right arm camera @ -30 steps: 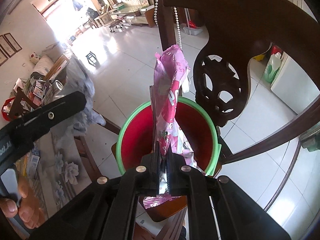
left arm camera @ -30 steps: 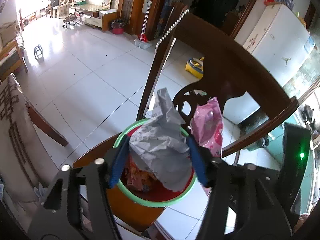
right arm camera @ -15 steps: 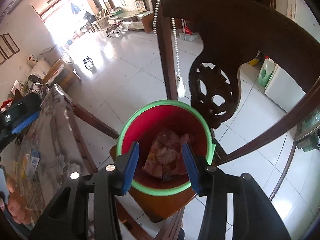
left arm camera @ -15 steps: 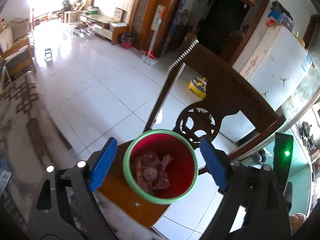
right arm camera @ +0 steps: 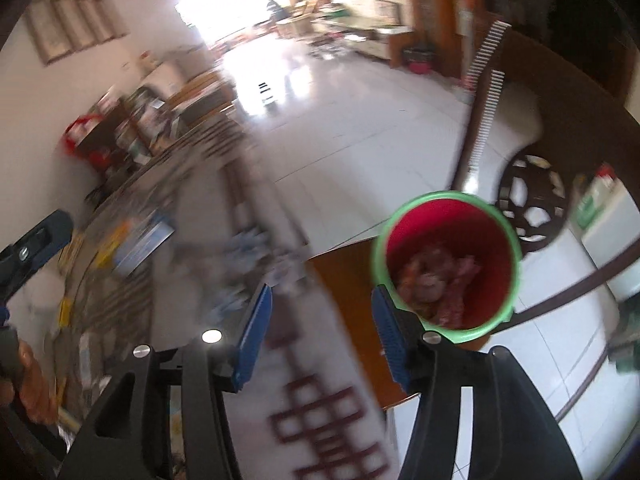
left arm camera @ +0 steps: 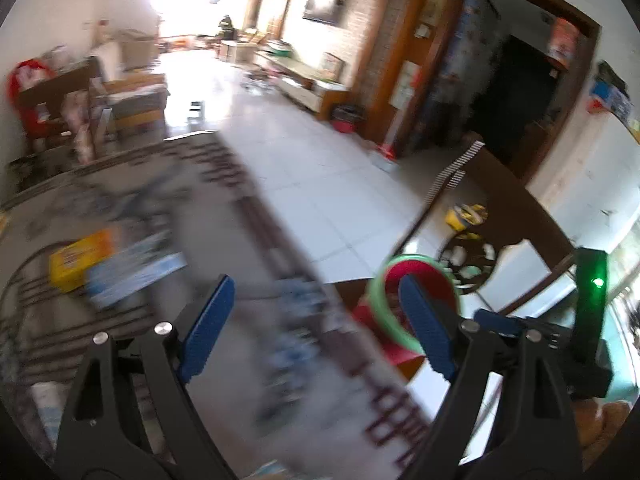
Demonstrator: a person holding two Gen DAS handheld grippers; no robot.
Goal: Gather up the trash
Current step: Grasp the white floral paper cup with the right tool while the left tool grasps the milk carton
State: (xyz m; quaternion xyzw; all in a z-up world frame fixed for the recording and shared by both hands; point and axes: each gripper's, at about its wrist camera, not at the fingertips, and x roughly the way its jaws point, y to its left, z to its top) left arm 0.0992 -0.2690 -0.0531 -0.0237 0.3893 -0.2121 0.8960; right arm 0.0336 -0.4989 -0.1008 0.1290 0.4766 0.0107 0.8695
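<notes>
Right wrist view: the red bin (right arm camera: 448,264) stands upright, mouth facing up.

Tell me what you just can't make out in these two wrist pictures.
- Left wrist: boxes on the table, print lost to motion blur.
- Left wrist: bin contents, hidden by its wall and a gripper finger.
- Right wrist: trash in the bin, too blurred to identify.
- Right wrist: tablecloth pattern, smeared.
</notes>
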